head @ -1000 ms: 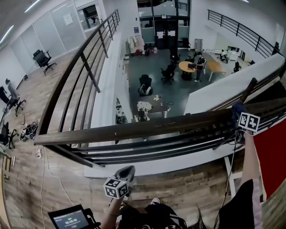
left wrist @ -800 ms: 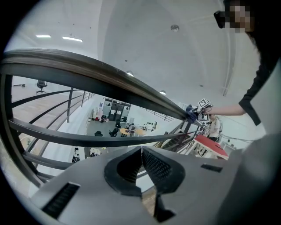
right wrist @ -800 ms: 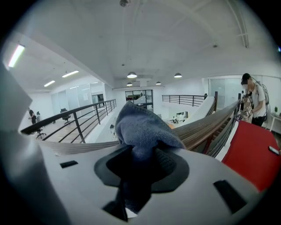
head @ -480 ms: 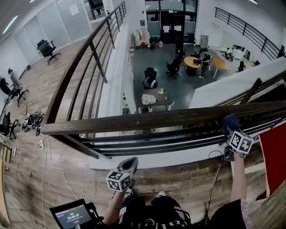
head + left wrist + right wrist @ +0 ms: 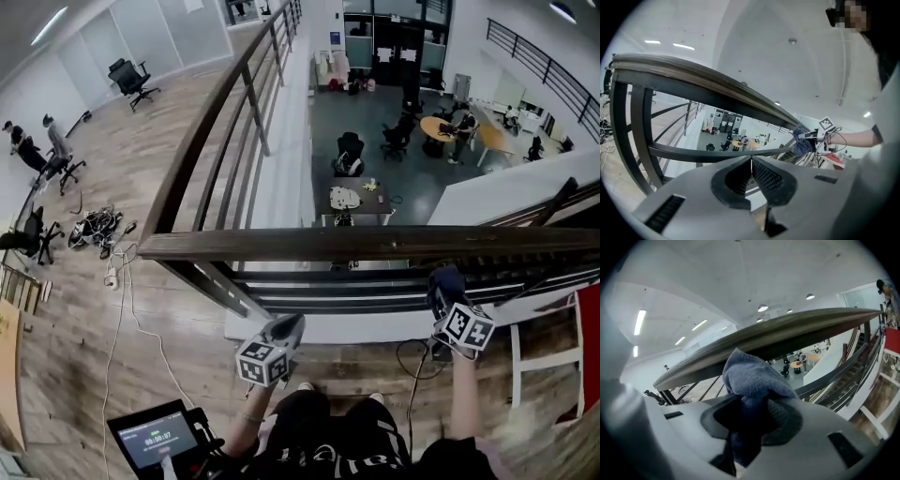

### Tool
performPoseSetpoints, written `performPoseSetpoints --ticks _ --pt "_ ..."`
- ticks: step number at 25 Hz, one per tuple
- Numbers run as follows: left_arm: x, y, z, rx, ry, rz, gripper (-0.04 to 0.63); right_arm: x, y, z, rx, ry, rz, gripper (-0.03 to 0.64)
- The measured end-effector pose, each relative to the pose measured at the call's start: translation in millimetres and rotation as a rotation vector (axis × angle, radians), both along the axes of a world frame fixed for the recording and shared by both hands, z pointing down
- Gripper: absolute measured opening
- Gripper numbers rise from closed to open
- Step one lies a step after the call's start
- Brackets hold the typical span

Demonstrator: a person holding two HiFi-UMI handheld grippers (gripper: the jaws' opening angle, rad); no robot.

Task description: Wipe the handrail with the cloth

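A dark brown wooden handrail [image 5: 375, 244] runs from left to right across the head view, on the edge of a balcony above a lower office floor. Its top is flat and slightly glossy, with dark metal bars [image 5: 375, 291] running parallel beneath it. At its left corner it meets a second rail that leads away along the balcony.

The right gripper [image 5: 444, 286] is raised toward the right part of the handrail, just at its near edge. Its jaws are clamped on a blue-grey cloth [image 5: 752, 380]. The cloth is soft terry, bunched into a rounded lump that bulges above the jaws, and a darker fold hangs down between them. The top of the lump sits at the rail's lower near edge. Whether it presses on the wood cannot be told.

The left gripper [image 5: 286, 328] hangs lower, near the person's body and well apart from the rail. Its ribbed pads [image 5: 764, 176] are closed together with nothing between them.

A lit tablet screen [image 5: 155, 439] sits at the lower left.
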State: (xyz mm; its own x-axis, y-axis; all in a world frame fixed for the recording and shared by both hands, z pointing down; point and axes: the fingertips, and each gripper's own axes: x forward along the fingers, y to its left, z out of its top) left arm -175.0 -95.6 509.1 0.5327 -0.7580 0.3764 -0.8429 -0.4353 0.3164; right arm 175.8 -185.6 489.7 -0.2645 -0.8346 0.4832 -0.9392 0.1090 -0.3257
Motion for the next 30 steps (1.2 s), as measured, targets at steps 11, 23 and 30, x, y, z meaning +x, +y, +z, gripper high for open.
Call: performPoseSetpoints --ticks 11,23,30 --pt "-175.1 26.6 11.6 -0.027 -0.001 -0.079 0.002 -336.7 6.0 59.6 -0.115 -0.021 -0.303 0.109" --pt "-255.2 38.2 20.6 -0.063 0.036 -0.209 0.002 -569.5 -14.4 94.0 -0.198 0.120 -0.632 0.109" --pt "-282.6 46.6 23.8 -0.059 0.050 -0.262 0.002 -593.6 -28.7 117.4 -0.242 0.195 -0.642 0.109"
